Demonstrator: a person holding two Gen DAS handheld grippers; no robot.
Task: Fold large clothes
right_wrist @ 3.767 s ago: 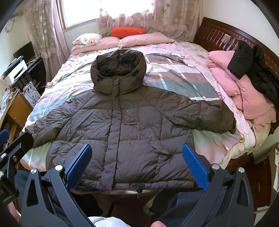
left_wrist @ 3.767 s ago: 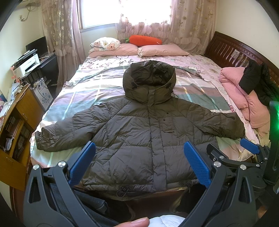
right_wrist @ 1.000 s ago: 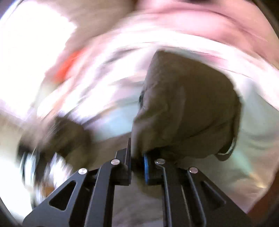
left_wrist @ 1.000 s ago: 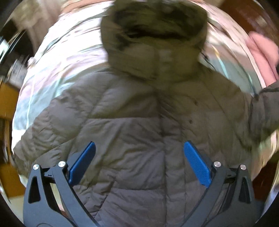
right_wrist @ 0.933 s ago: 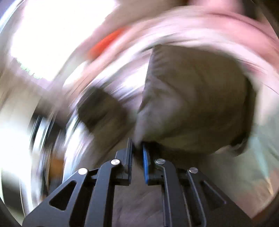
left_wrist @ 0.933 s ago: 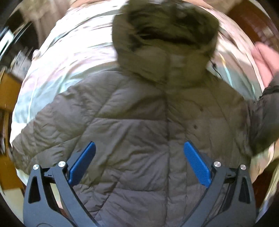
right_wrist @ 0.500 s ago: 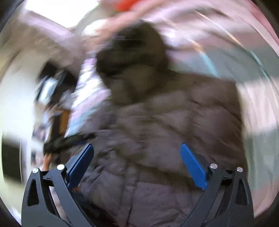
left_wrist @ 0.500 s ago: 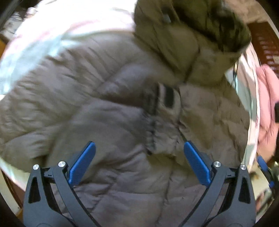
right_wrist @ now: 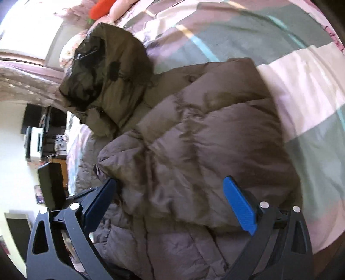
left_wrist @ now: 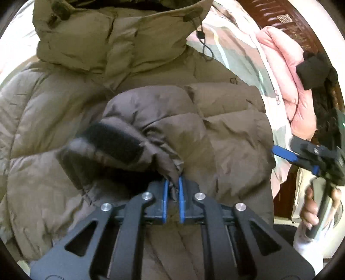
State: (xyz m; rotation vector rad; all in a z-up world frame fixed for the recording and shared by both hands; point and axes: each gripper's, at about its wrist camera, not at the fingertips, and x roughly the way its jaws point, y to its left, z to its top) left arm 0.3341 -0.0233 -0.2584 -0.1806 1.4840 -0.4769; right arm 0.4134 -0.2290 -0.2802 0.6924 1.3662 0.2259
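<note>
1. Pinching a small ridge of cloth at the cuff end of a folded-over sleeve (left_wrist: 138, 129), the left gripper (left_wrist: 172, 193) has its blue pads clamped together on the fabric of the olive-brown quilted hooded down jacket (left_wrist: 226, 120).
2. That jacket lies face up on the bed with the pink, grey and white striped cover (right_wrist: 312, 71); one sleeve is laid across its chest, the dark cuff band resting near the middle.
3. The right gripper (right_wrist: 174, 204) hangs over the jacket's body with its jaws wide apart and nothing between them; in the left wrist view it is held off to the side in the person's hand (left_wrist: 312, 206).
4. To do this step well, I judge the pinch should take in more than the thin outer shell, so the puffy sleeve does not slip out; the sleeve should be drawn flat and straight before letting go.
5. The free gripper could press the shoulder fold so it does not spring back.
6. The jacket's long axis runs from hem to hood (right_wrist: 103, 64), the hood pointing toward the pillows and the red cushion (right_wrist: 99, 8), the hem toward the person.
</note>
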